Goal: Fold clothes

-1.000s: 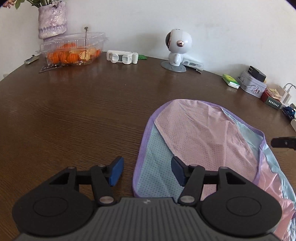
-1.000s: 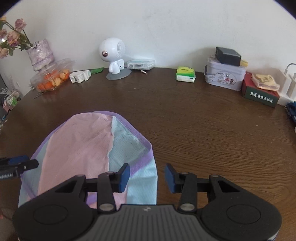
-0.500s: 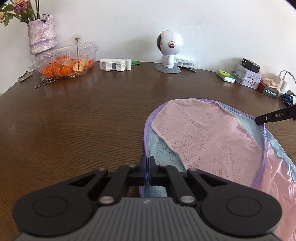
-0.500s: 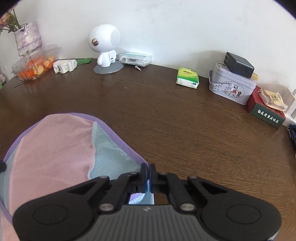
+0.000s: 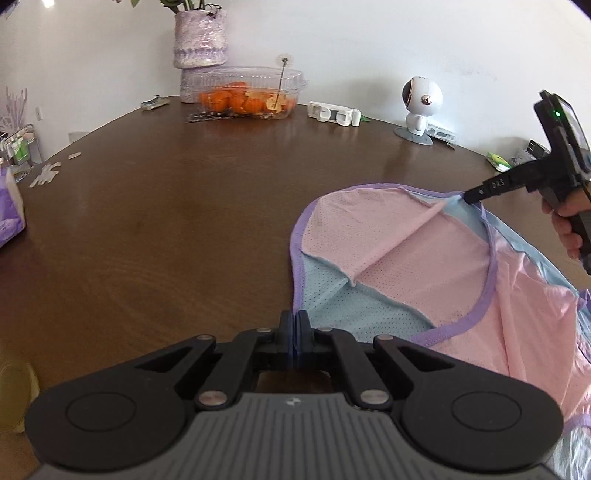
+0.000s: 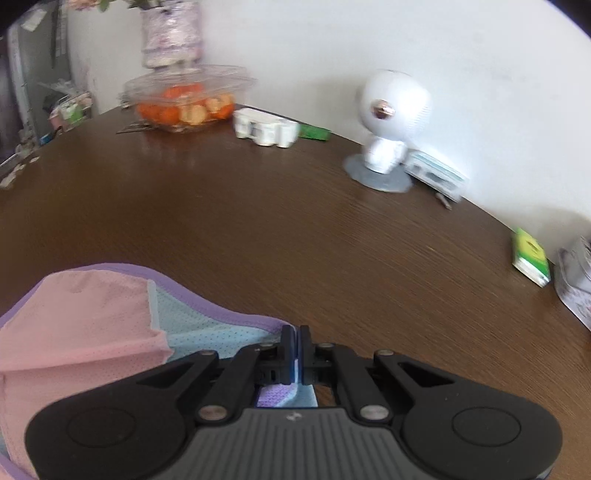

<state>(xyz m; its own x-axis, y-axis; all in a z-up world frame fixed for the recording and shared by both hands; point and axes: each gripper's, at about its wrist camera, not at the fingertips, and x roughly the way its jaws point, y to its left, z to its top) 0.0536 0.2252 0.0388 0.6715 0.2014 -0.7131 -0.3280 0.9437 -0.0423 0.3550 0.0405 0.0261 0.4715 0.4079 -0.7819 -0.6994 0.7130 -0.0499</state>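
A: Table (image 5: pixel 184 229) first; brown wood, clutter kept to the far rim by the wall: tub (image 5: pixel 245 94) of orange fruit, vase (image 5: pixel 200 35), white figure (image 5: pixel 419 103). Likely pushed back so the middle is free for folding.

B: Garment (image 5: pixel 406 266) next; pink and pale blue mesh with purple binding; lies on the table at the right of the left view, its rounded end toward the wall; the near part runs off the lower right corner.

A: Tools?

B: Left gripper (image 5: pixel 294 341): jaws fully closed, the purple hem pinched at the near left edge. Right gripper (image 6: pixel 294 356): jaws also closed flat, purple and blue cloth showing between and behind the pads. In the left view its tip meets the far hem, cloth drawn up to it in a taut ridge.

A: Reason for two pinches on opposite edges?

B: My reading: the flap is held by both sides, so it stays spread while it is carried over for the fold.

A: Change against a second ago?

B: Both jaws then stood open over flat cloth; half a second ago they had closed; since then both hands have swung left, the cloth now creased; the right view is motion-blurred.
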